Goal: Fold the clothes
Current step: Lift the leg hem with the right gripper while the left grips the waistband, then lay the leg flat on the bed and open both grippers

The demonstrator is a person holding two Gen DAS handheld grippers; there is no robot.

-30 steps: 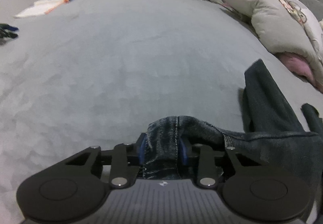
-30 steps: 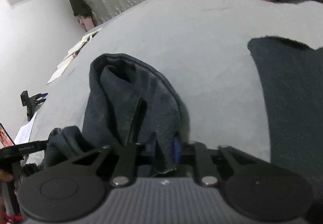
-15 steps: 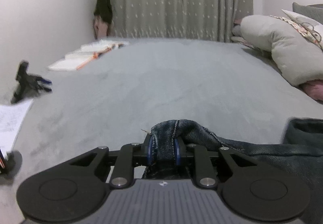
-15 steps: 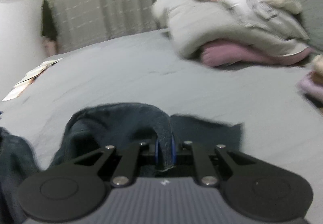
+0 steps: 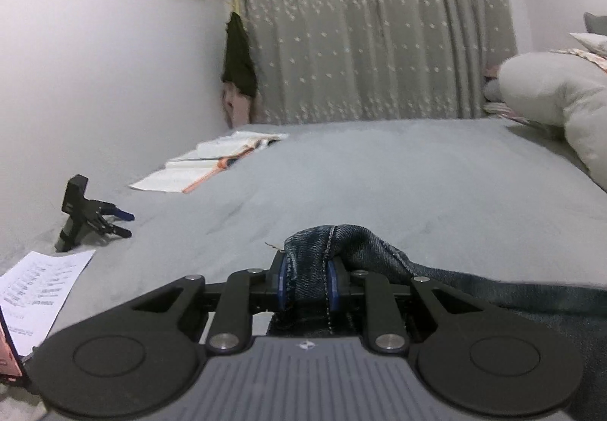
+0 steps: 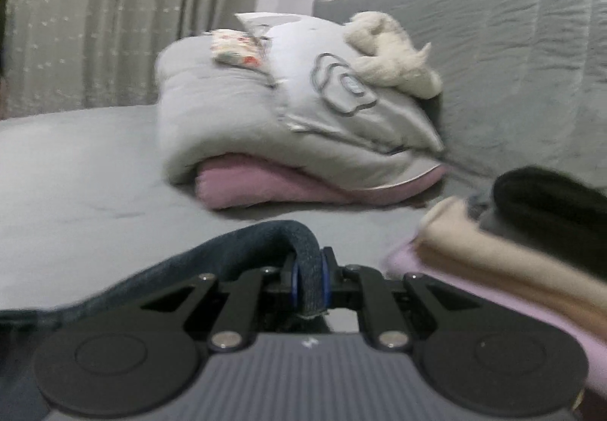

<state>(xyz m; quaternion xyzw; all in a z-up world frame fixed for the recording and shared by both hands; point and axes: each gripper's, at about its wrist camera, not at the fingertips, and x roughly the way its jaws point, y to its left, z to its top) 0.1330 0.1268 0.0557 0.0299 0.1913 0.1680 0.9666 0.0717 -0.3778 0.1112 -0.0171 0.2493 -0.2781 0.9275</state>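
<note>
A pair of dark blue jeans (image 5: 364, 250) hangs between both grippers above the grey bed (image 5: 379, 174). My left gripper (image 5: 305, 282) is shut on a bunched seam of the denim, which trails off to the right. In the right wrist view the jeans (image 6: 242, 250) drape away to the left, and my right gripper (image 6: 309, 286) is shut on a thin fold of that same denim. Both grippers point slightly down across the bed, and the rest of the garment is hidden below the gripper bodies.
A stack of folded clothes (image 6: 493, 250) in black, beige and pink lies at the near right. A grey duvet pile on pink fabric (image 6: 288, 125) sits by the headboard (image 6: 512, 41). Open books (image 5: 212, 167), a black clamp (image 5: 81, 212) and a printed sheet (image 5: 34, 292) lie at the left.
Both grippers rose and tilted up with the jeans still held. The bed surface dropped lower in both views, and the curtain, wall and headboard came into sight. The right gripper swung toward the pillows.
</note>
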